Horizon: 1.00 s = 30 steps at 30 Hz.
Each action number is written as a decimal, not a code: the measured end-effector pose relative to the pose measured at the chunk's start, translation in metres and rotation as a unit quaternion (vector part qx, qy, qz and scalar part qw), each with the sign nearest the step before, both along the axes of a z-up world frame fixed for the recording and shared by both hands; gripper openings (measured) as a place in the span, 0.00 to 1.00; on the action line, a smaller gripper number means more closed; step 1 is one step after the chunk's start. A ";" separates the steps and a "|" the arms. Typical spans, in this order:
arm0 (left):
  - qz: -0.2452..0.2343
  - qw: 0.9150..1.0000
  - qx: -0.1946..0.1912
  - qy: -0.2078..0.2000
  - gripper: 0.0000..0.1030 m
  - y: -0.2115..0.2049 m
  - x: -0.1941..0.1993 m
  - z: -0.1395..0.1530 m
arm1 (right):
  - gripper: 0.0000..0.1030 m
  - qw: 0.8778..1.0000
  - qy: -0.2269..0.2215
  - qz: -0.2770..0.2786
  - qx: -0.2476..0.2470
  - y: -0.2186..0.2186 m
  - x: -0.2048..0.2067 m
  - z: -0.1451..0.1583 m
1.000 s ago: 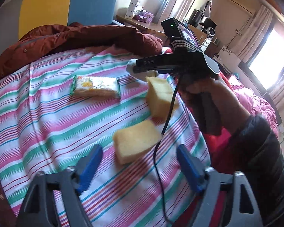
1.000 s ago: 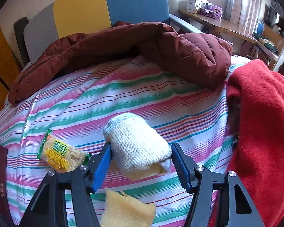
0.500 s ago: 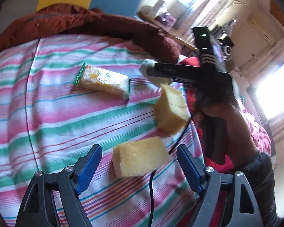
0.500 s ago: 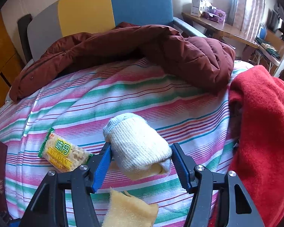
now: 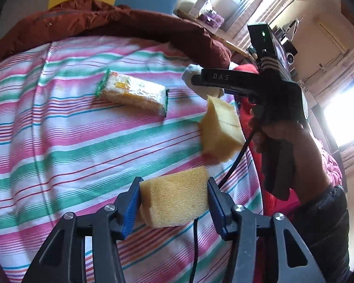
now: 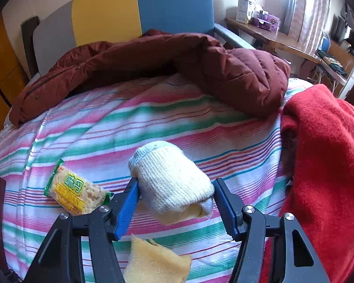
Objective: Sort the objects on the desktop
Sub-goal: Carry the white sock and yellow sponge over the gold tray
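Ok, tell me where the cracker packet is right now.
The cracker packet lies flat on the striped sheet, left of the rolled sock in the right wrist view, nearer the maroon jacket than the two sponges.

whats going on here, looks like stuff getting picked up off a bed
A person holds a gripper in each hand over a striped sheet. The left gripper has just been closing and now pinches a yellow sponge. The right gripper clamps a rolled white sock. A second sponge and a cracker packet lie loose on the sheet.
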<state>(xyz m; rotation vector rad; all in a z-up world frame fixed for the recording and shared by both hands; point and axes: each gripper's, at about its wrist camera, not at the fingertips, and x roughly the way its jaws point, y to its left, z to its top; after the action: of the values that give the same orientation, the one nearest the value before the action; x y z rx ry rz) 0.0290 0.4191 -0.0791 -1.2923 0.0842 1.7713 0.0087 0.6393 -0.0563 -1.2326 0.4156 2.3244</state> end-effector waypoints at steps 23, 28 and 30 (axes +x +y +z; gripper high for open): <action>0.114 0.982 0.004 0.151 0.52 -0.131 -0.018 0.089 | 0.62 0.992 0.071 0.088 -0.049 -0.054 -0.006 0.023; 0.162 0.975 0.004 0.149 0.52 -0.180 -0.035 0.096 | 0.62 0.990 0.073 0.101 -0.065 -0.083 -0.008 0.032; 0.182 0.972 0.004 0.149 0.52 -0.196 -0.042 0.096 | 0.62 0.989 0.071 0.110 -0.070 -0.097 -0.010 0.036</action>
<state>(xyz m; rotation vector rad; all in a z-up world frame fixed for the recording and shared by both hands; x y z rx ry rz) -0.0127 0.2232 0.0171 -1.0738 0.0076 2.2704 -0.0013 0.5423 -0.0204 -1.2356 0.5228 2.6208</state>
